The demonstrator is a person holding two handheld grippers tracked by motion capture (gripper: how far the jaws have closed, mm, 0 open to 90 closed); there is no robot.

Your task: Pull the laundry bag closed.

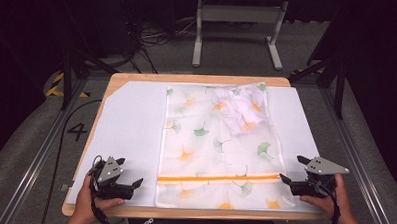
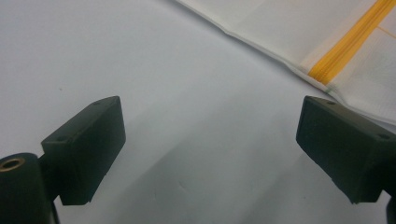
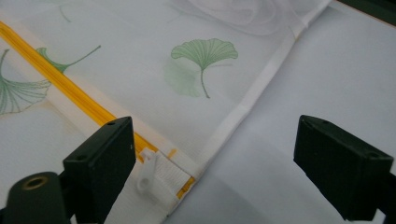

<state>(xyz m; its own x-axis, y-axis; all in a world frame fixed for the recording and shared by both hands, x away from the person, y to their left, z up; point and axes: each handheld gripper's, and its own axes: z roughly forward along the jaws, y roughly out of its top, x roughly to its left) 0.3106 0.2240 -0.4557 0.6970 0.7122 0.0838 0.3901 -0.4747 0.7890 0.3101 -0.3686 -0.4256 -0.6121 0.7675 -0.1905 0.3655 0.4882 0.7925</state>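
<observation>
A white mesh laundry bag (image 1: 218,142) printed with green and orange ginkgo leaves lies flat in the middle of the table, with an orange zipper (image 1: 219,179) across its near end. A bundle of white cloth (image 1: 239,111) shows through the mesh at its far right corner. My left gripper (image 1: 129,177) rests near the front left, open, apart from the bag's edge (image 2: 289,65). My right gripper (image 1: 293,169) is open at the bag's right edge, near the zipper's end. In the right gripper view the white zipper pull (image 3: 145,171) lies just beside the left jaw, untouched.
A white sheet (image 1: 130,134) covers the wooden table (image 1: 197,79), whose front edge runs just below both hands. Beyond the table stand a grey metal frame (image 1: 237,28) and cables on the floor. Metal rails (image 1: 32,161) flank both sides.
</observation>
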